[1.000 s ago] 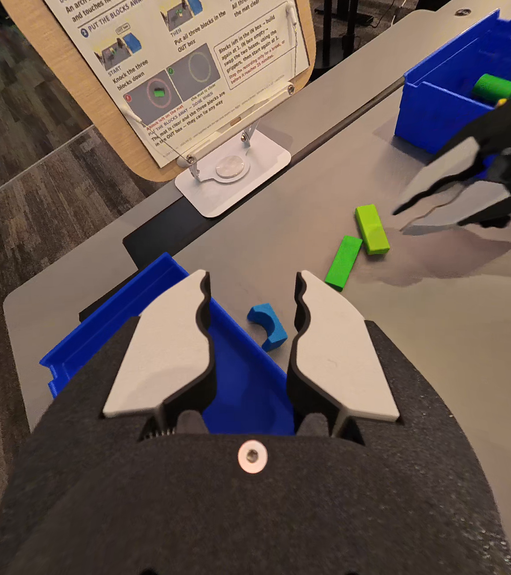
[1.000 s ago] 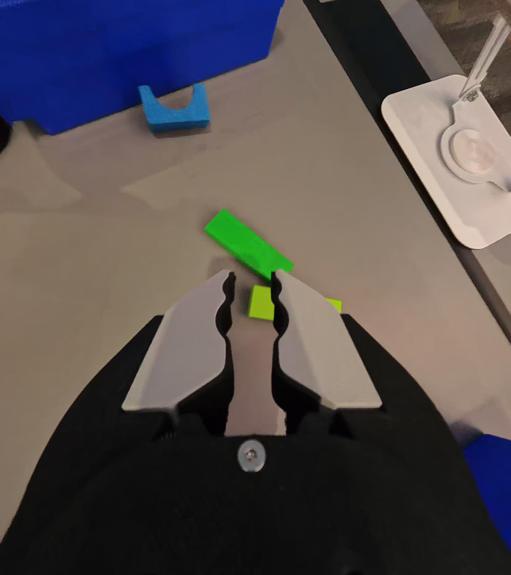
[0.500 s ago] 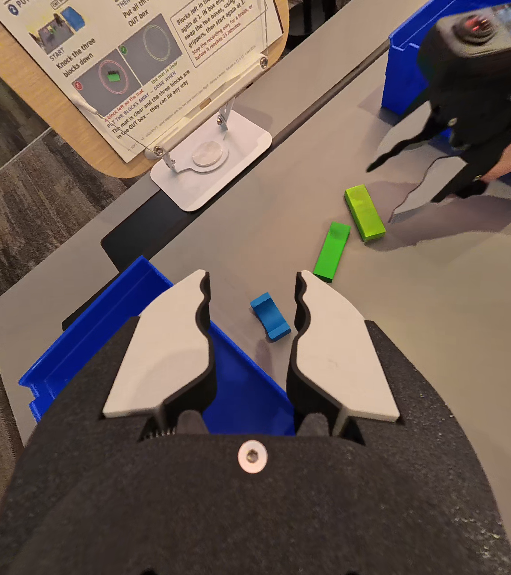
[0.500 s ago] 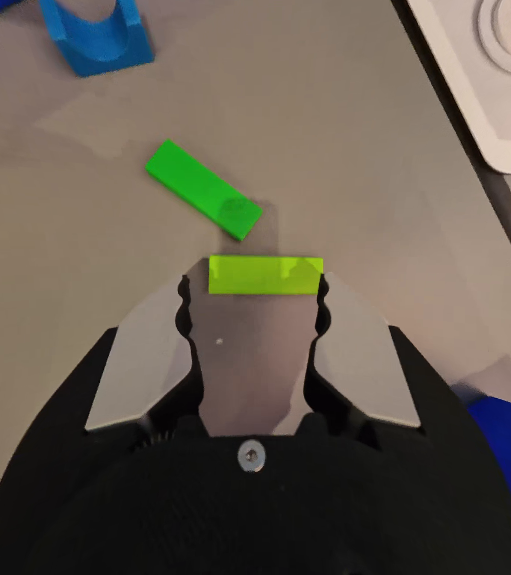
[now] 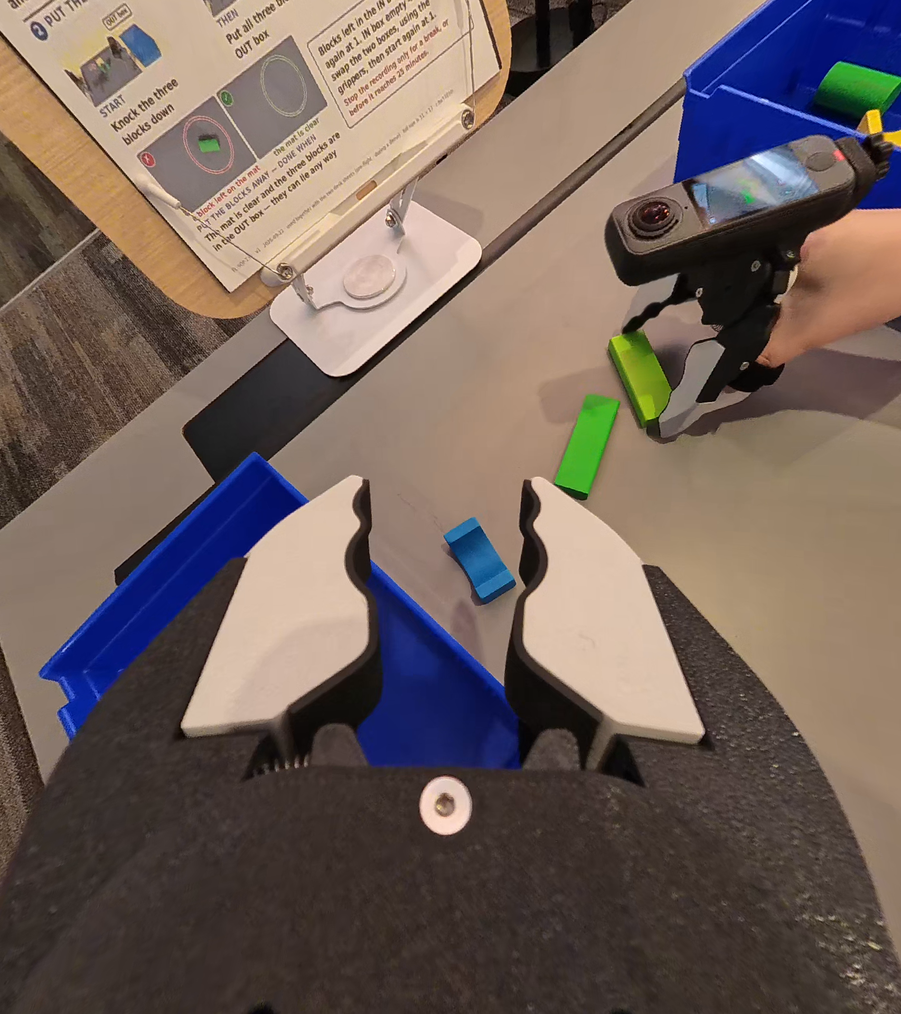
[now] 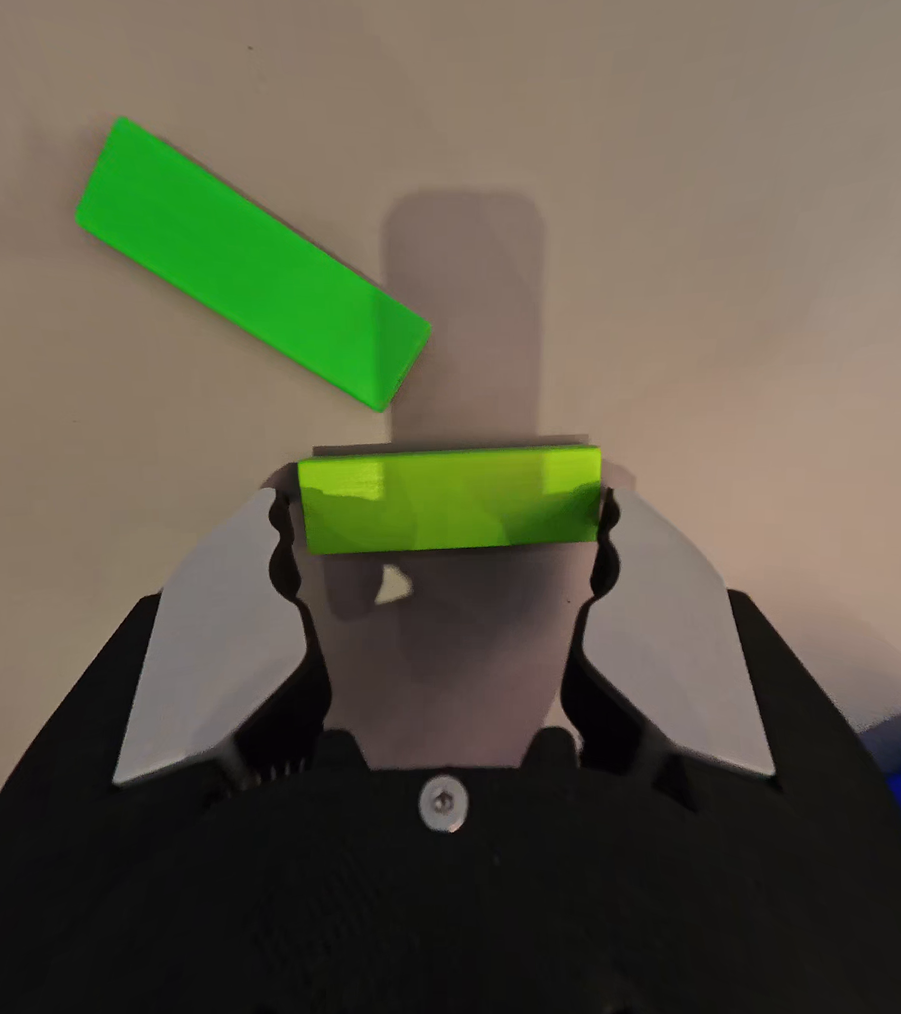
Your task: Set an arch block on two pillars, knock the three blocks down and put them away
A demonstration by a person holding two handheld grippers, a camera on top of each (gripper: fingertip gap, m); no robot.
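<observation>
With all three blocks down flat on the grey table [image 5: 766,631], we're in the put-away phase, and the right gripper [image 6: 445,496] is the one committed: its fingers are spread wide and straddle the lime-green block [image 6: 448,502], one tip at each short end. So the block's long axis runs across the gap, finger to finger, meaning the close would clamp it lengthwise, end to end. Small gaps appear to remain at both ends, so I'd call it bracketed, not gripped; block sits flat on the table, tips down at its level. Darker green block [image 6: 251,258] lies just ahead and left of it, angled, near corner close but apart, so closing shouldn't disturb it, I think. Left gripper [image 5: 443,527] hangs above the near blue bin [image 5: 174,565], fingers moderately open and empty, with the blue arch block [image 5: 478,559] on the table just beyond that bin's wall, seen between its tips. Left is clearly nearer the arch; right owns both green ones. Far blue bin [image 5: 755,110] holds other pieces.
</observation>
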